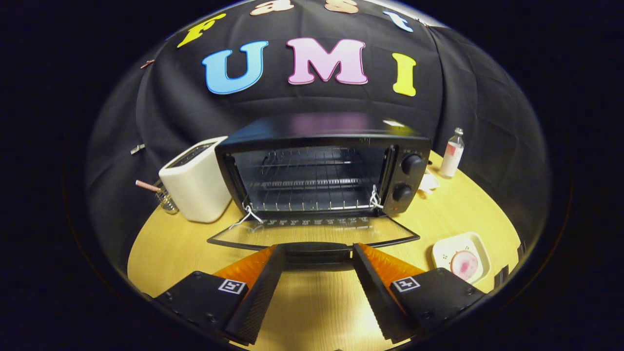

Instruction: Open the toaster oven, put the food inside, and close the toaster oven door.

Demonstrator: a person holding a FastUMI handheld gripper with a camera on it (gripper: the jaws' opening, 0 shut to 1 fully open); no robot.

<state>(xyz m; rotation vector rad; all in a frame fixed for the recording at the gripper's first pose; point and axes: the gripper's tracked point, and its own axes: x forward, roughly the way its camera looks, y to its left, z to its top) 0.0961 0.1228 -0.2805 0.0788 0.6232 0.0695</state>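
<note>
Toaster oven (pixel 321 165) gapes open, rack bare; food (pixel 464 263) sits on plate (pixel 475 242); jaws spread wide, holding nothing.

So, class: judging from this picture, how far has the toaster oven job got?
Done: the toaster oven is open, its door folded down flat. In hand: the gripper is open at the door handle, holding nothing. Left: the food sits on its plate beside the oven; the rack is bare, so loading and closing remain.

Overhead light glared off the wooden table (pixel 312 302) and toaster oven (pixel 321 165) top; fisheye distortion bowed the dim, sharply focused scene's edges.
</note>
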